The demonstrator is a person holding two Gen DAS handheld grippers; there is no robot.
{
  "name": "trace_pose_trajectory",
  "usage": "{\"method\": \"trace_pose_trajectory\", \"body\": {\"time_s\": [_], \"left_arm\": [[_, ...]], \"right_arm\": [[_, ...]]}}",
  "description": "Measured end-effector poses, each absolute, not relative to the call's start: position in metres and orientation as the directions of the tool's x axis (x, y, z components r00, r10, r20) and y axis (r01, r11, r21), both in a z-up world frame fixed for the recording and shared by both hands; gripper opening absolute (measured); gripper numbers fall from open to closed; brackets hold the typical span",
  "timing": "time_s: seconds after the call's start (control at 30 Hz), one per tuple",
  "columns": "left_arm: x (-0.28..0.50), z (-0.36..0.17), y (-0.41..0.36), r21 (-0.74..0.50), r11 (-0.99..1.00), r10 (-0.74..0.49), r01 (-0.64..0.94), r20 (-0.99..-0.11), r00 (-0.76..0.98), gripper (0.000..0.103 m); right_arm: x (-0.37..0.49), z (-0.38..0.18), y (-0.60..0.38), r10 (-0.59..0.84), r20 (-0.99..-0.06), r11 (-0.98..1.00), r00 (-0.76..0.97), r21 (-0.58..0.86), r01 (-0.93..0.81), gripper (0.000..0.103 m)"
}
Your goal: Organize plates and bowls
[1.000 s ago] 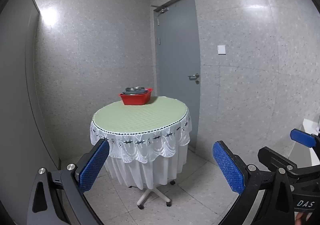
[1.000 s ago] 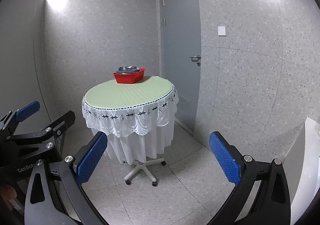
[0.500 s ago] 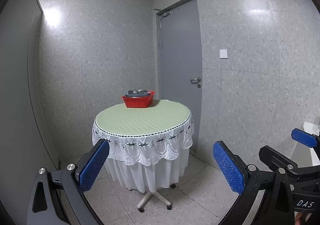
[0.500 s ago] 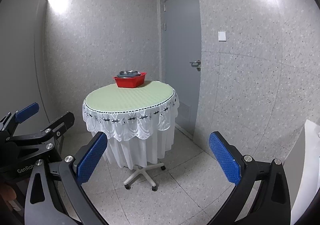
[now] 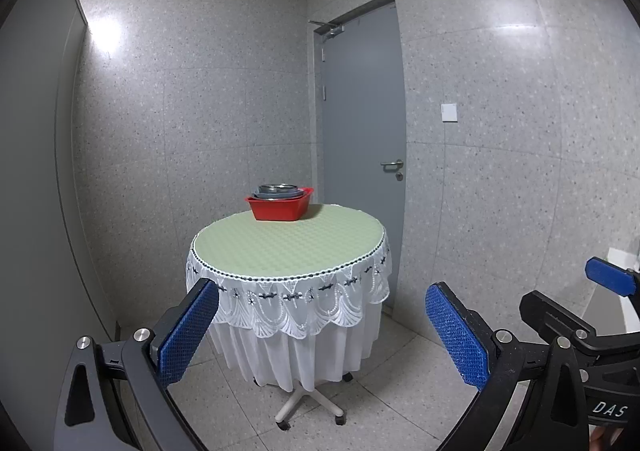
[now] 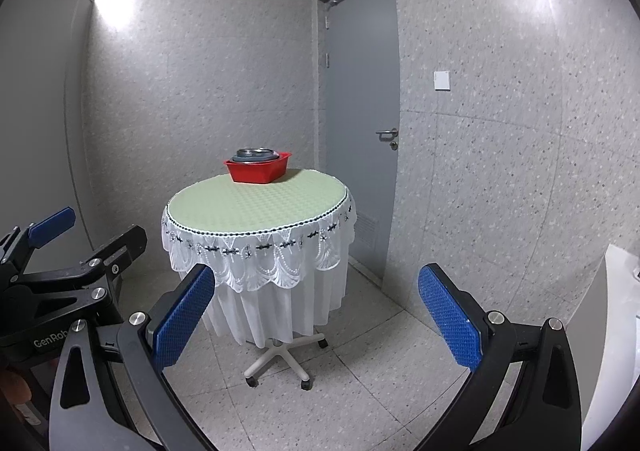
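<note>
Looking at the round table (image 5: 288, 247), I am seeing a red tub (image 5: 279, 203) sitting at its far edge with metal bowls (image 5: 278, 190) stacked inside. I am holding the left gripper (image 5: 322, 325) and right gripper (image 6: 316, 315) well back from the table, both with jaws wide apart and gripping nothing.

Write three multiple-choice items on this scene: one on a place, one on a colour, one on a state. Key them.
1. Where is the tub on the table?
A. far edge
B. near edge
C. centre

2. What colour is the tub?
A. blue
B. red
C. white

3. How are the left tool and right tool?
A. both shut
B. one holds a bowl
C. both open, empty

Key: 1 A, it sits at the rim nearest the back wall. 2 B, its walls are red, with grey bowls inside. 3 C, each tool's blue pads stand wide apart with nothing between.
</note>
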State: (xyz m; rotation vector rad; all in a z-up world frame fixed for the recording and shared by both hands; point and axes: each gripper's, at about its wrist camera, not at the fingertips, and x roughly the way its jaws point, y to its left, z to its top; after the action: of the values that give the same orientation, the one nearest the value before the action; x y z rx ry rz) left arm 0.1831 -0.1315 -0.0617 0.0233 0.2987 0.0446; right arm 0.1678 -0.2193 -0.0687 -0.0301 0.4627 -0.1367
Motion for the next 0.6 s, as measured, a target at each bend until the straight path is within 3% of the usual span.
{"method": "trace_pose_trajectory", "body": {"time_s": [0.6], "left_arm": [[0.196,-0.064,-0.122,0.033,0.998,0.054,-0.046,-0.295,0.954,0.102]], "right_arm": [[0.177,-0.070,-0.216,-0.138,-0.438,0.990,0.888,-0.061,0.124,0.103]]}}
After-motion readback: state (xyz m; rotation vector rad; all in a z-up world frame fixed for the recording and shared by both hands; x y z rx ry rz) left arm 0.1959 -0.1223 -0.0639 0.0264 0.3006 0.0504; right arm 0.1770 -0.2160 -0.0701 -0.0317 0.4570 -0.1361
